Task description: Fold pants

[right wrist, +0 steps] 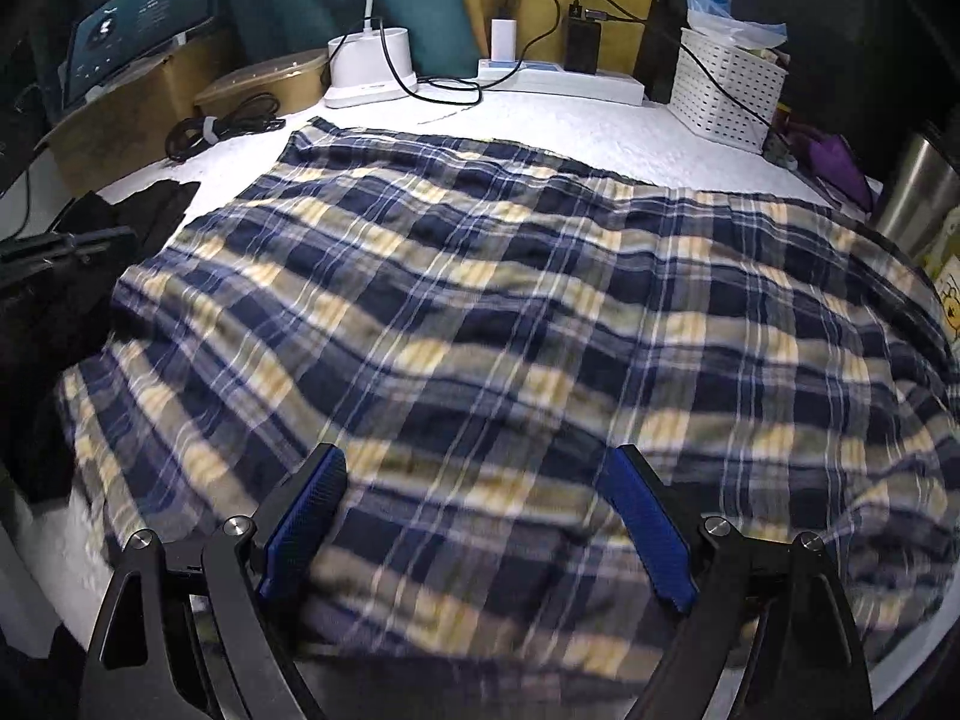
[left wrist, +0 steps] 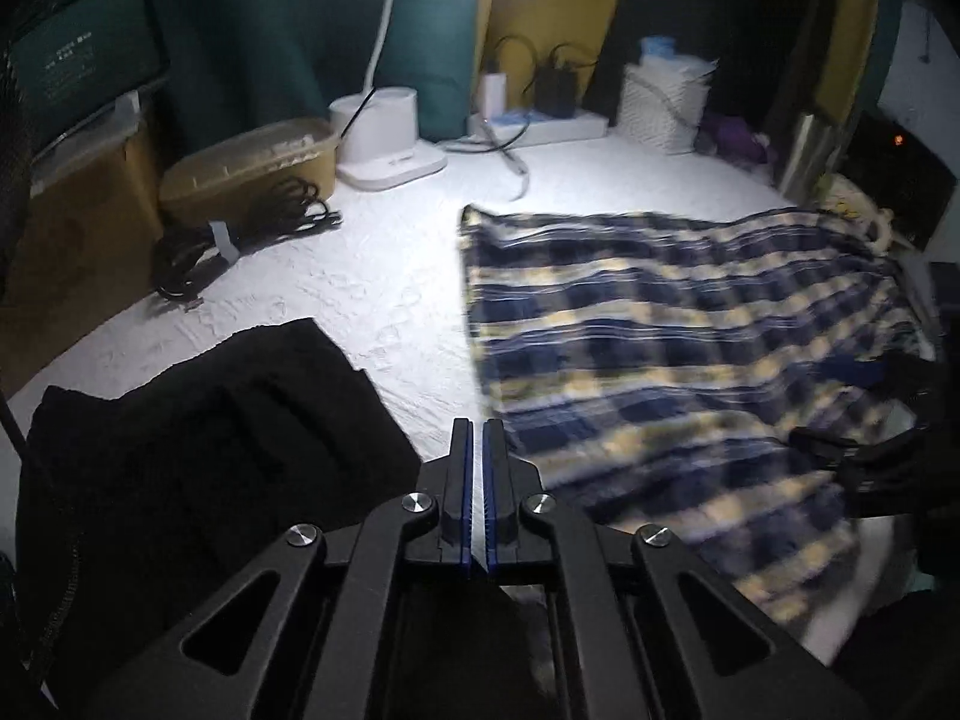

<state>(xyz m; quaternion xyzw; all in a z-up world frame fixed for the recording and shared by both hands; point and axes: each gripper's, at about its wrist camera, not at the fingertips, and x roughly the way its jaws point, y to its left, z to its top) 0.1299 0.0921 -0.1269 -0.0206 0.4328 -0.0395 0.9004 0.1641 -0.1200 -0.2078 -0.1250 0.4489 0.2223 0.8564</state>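
Plaid pants (right wrist: 480, 312) spread on the white table (left wrist: 372, 276), my two grippers over them.

My left gripper (left wrist: 477, 438) has its blue pads pressed together with nothing visibly pinched, hanging over bare tabletop between a black folded garment (left wrist: 198, 432) and the left edge of the pants. My right gripper (right wrist: 477, 468) stands wide open above the near part of the pants, not gripping them. The pants lie flat across the table's middle; behind them sit a white lamp base (right wrist: 369, 75), a power strip (right wrist: 564, 81) and a white basket (right wrist: 726, 90).

Soft plaid cloth pants (right wrist: 480, 312), matt
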